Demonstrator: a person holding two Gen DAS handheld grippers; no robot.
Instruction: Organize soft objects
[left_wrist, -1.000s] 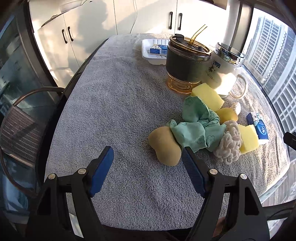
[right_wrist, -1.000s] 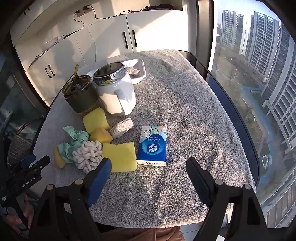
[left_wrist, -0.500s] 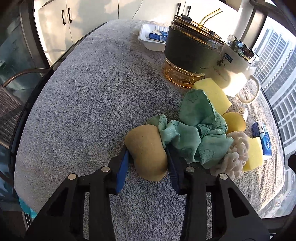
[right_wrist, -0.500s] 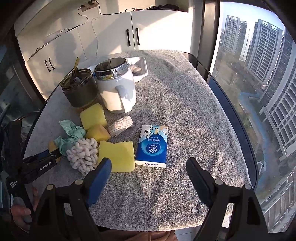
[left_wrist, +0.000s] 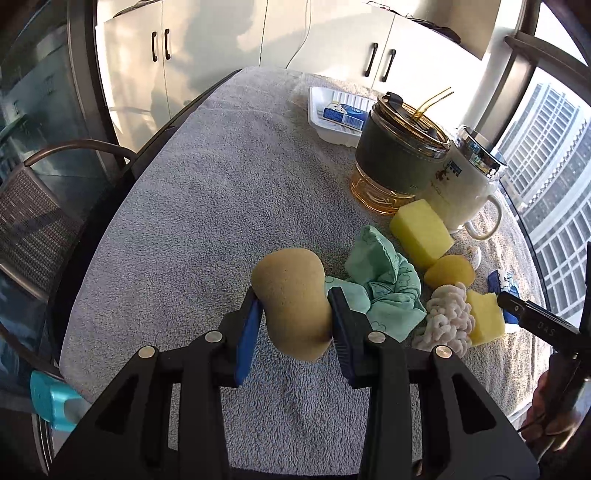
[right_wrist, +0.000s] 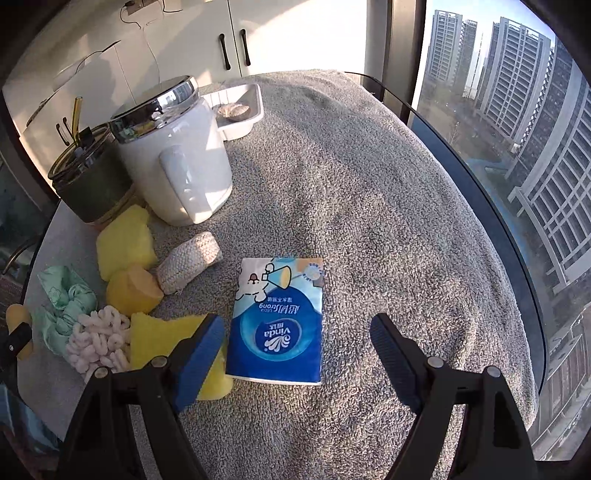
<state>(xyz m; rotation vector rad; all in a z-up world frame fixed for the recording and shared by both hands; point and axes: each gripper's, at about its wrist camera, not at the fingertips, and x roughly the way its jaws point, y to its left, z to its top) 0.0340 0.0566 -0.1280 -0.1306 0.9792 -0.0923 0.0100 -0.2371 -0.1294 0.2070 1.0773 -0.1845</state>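
Sharp, bright window sunlight, long shadows, strong fisheye bending at edges.

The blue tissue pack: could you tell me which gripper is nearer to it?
Right. The right gripper hangs open just over the tissue pack; the left gripper is across the pile, shut on the tan sponge.
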